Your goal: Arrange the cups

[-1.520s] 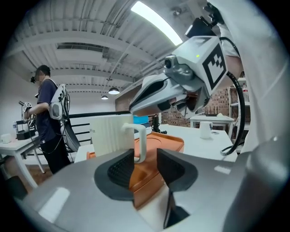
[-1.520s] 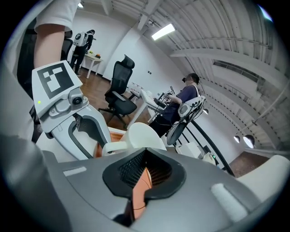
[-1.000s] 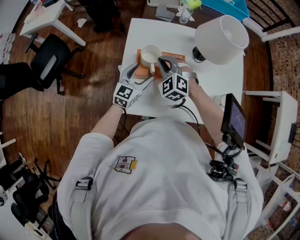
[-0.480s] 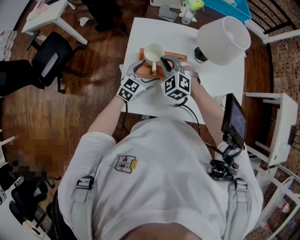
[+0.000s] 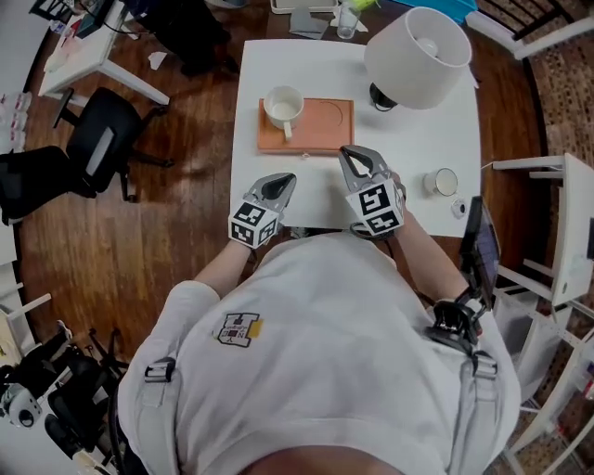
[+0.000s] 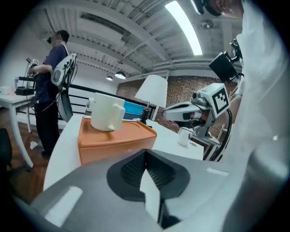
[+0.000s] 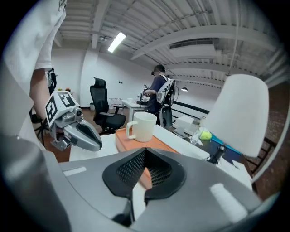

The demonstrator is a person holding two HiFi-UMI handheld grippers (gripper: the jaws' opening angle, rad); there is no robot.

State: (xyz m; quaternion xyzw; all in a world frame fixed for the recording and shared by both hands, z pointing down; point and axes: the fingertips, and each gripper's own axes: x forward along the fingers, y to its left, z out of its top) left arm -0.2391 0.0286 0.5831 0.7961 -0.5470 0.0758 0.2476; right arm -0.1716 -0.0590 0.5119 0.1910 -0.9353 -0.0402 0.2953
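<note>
A white cup (image 5: 282,107) stands upright on the left end of an orange tray (image 5: 320,128) on the white table (image 5: 418,139). A second small cup (image 5: 445,182) sits on the table to the right. My left gripper (image 5: 281,184) hangs over the table's near edge, its jaws closing fully together with nothing between them. My right gripper (image 5: 355,156) is shut and empty, just short of the tray. The left gripper view shows the cup (image 6: 106,117), the tray (image 6: 115,138) and the right gripper (image 6: 195,111). The right gripper view shows the cup (image 7: 145,127) and the left gripper (image 7: 74,127).
A lamp with a big white shade (image 5: 415,44) stands at the table's far right. A clear glass (image 5: 345,20) sits at the far edge. A black office chair (image 5: 102,130) is on the floor to the left. A person (image 6: 52,81) stands in the background.
Both grippers have drawn back from the tray toward the table's near edge. The left jaws, spread beside the cup before, are now together. The cup stays on the tray.
</note>
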